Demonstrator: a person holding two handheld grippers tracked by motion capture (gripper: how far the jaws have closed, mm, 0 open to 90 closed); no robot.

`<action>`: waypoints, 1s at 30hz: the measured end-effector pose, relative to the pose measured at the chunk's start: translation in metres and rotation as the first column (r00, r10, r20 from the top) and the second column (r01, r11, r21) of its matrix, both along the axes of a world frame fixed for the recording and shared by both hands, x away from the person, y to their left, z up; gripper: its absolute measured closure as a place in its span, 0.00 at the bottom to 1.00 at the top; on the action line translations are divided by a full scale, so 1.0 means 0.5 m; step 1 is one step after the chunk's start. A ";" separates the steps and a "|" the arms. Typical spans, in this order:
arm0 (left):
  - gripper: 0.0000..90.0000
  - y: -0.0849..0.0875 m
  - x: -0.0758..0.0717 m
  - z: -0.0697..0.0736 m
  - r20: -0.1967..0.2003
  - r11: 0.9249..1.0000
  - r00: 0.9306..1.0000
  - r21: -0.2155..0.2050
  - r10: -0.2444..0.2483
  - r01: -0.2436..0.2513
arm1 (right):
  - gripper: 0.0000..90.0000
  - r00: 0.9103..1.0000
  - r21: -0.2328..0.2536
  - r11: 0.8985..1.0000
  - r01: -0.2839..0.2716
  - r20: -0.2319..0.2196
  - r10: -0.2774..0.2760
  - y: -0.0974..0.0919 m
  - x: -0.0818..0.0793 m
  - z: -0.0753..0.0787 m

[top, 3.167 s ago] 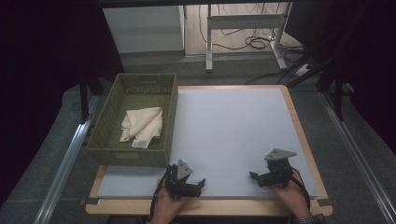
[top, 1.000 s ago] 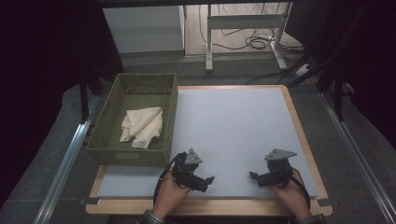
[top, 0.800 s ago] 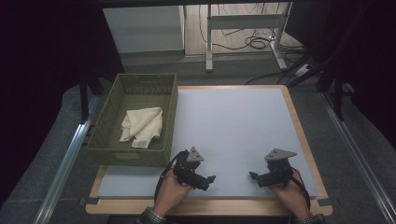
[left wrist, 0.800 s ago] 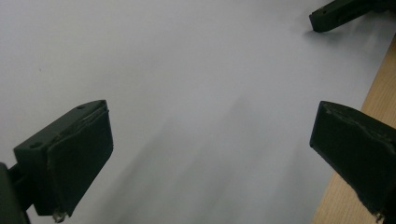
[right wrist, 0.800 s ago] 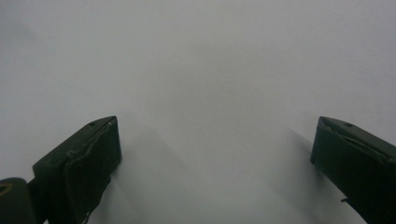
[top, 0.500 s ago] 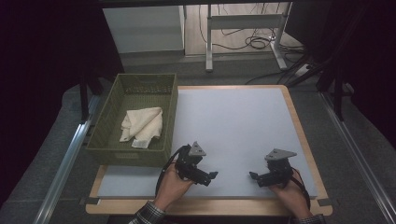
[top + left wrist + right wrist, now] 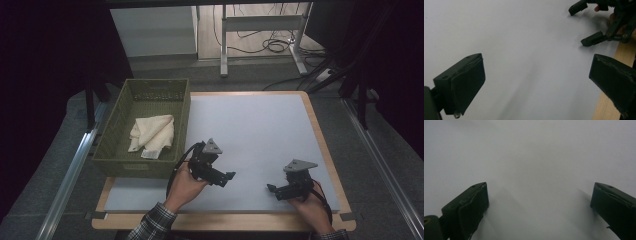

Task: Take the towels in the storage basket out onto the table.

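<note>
- The left gripper (image 7: 227,177) has its fingers (image 7: 465,82) spread wide with nothing between them; in the left gripper view they frame bare white surface, with the wooden border of the table at the right.
- The right gripper (image 7: 272,189) likewise has its fingers (image 7: 467,207) spread apart and empty, hanging low over the white sheet near the front edge.
- Each gripper sits in a hand: the left hand (image 7: 184,184) comes out of a checked sleeve, and the right hand (image 7: 310,205) lies close to the front right corner.
- The two grippers are well apart, and their open ends point roughly toward each other across the sheet.
- The table (image 7: 260,125) carries a large white sheet inside a wooden frame.
- The cloth (image 7: 152,134), cream coloured and loosely folded, lies inside the green basket (image 7: 117,160) at the table's left side, toward the basket's near half.
- The left gripper is just beside the basket's near right corner, and is the nearer of the two to the cloth.
- The cloth looks light, soft and limp, so it will likely sag and unfold when lifted.
- A pinch on a raised fold or on the thick bunched edge seems safer than on a single thin layer, which could slip from the fingers.
- The basket walls stand high around the cloth, so reaching it probably calls for coming down from above.
</note>
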State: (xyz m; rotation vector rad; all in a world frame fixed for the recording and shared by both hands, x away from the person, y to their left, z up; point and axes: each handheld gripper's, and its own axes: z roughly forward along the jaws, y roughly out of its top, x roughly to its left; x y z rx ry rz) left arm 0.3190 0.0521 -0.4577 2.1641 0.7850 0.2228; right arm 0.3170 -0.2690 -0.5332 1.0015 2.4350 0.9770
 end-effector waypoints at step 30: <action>0.02 0.057 0.096 0.091 0.041 0.996 0.997 0.053 0.065 -0.067 | 0.02 1.000 0.000 1.000 -0.002 0.002 0.002 0.000 0.000 0.000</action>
